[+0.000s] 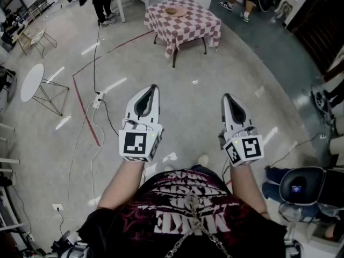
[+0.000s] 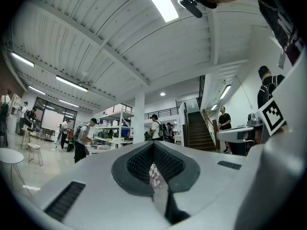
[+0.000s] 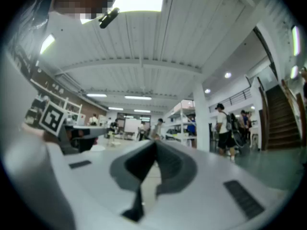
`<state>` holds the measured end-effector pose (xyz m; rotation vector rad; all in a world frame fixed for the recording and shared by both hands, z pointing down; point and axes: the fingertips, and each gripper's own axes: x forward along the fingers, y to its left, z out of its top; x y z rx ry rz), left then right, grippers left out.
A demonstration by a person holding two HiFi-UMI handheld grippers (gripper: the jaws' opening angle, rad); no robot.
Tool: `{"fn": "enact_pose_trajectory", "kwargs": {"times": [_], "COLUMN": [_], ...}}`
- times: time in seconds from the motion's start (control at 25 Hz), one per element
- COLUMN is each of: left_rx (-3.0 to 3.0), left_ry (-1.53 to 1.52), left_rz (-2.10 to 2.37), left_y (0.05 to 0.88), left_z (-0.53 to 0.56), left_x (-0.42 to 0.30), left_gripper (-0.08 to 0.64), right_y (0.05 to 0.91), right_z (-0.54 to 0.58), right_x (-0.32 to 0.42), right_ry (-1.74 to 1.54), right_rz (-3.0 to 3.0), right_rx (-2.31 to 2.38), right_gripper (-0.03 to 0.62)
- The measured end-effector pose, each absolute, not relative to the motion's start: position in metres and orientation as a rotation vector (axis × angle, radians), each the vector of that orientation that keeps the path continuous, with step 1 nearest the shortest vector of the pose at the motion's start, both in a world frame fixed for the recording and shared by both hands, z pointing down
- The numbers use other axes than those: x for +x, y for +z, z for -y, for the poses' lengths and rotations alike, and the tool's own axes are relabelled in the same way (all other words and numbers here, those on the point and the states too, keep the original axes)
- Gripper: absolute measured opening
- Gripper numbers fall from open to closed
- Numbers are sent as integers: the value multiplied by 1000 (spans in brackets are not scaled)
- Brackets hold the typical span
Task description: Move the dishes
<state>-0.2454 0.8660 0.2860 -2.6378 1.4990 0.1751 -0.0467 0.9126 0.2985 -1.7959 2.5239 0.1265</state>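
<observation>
Pointing forward: left gripper (image 1: pixel 154 87), right gripper (image 1: pixel 226 96) both closed, empty; shirt print (image 1: pixel 189 220) unreadable.

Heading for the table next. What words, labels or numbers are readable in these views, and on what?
No text reads clearly.
On the shirt: white ornate lettering, upside down, not legible.
On the left gripper, its marker cube: black-and-white square code, no letters.
On the right gripper, its marker cube: likewise a code only.
Background shelves: too small to read.
</observation>
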Motion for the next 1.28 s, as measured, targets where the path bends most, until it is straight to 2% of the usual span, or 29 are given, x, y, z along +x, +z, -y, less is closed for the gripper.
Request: {"fn": "enact_pose_trajectory", "kwargs": {"times": [0.2,0.56,1.28], "left_rx": [-2669,-2709,-2805], "left_ry": [117,126,-28], "left_rz": [-1538,-1562,-1552], "left_y": [316,333,363], "left_z": [-874,-860,-749], "left_x": [-272,-291,-221], "left_gripper": [29,29,29], "right_y": [326,317,378], "right_z": [-909,-903,-802], "right_x": [-70,-95,-15], "right_ry": [45,69,-211], "right_rz": [-2583,-2621,-2575], "right_rx": [-1800,-1769,-1854], "right_gripper": [34,34,34]}}
